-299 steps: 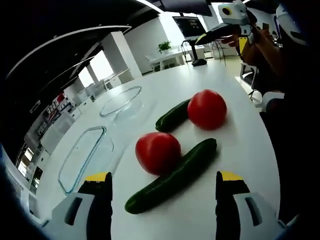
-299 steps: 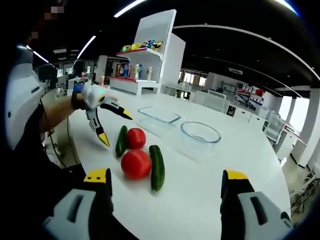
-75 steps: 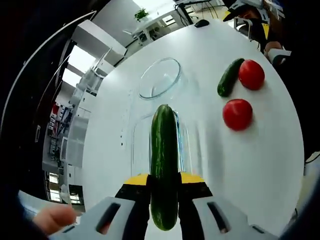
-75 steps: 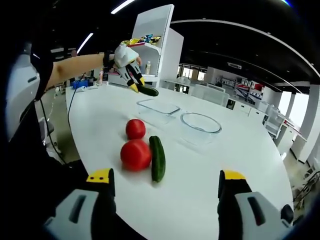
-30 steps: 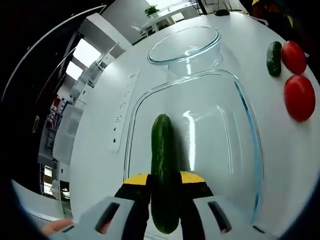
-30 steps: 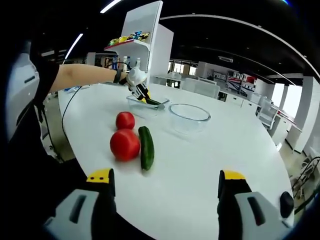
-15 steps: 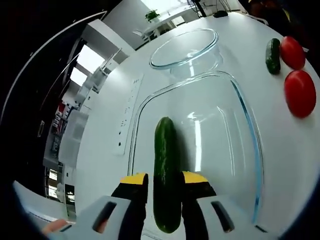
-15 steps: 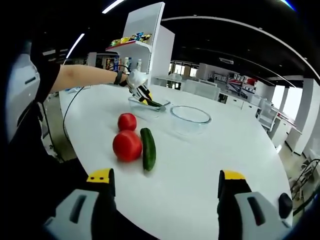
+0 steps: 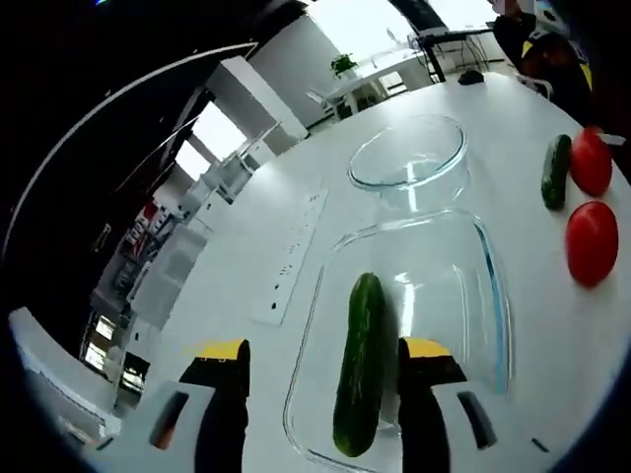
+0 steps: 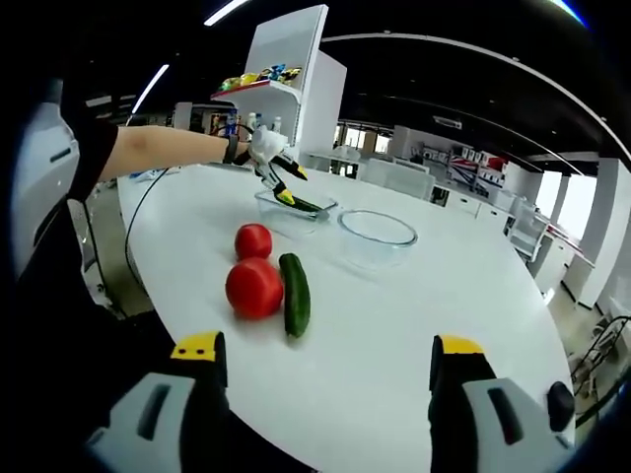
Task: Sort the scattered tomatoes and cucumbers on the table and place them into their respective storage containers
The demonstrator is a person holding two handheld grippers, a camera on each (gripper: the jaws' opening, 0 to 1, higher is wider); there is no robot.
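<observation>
left gripper [image 9: 320, 374] jaws standing apart, freeing cucumber [image 9: 361, 363] lying in rectangular glass dish [image 9: 498, 305] | right gripper [image 10: 320, 370] idling, spread wide, near table edge

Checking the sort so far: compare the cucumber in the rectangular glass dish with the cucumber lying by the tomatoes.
The cucumber in the rectangular glass dish lies inside the dish, between the open left gripper; the cucumber by the tomatoes lies on the bare table, beside the two tomatoes. Both are dark green, whole, lying flat.
</observation>
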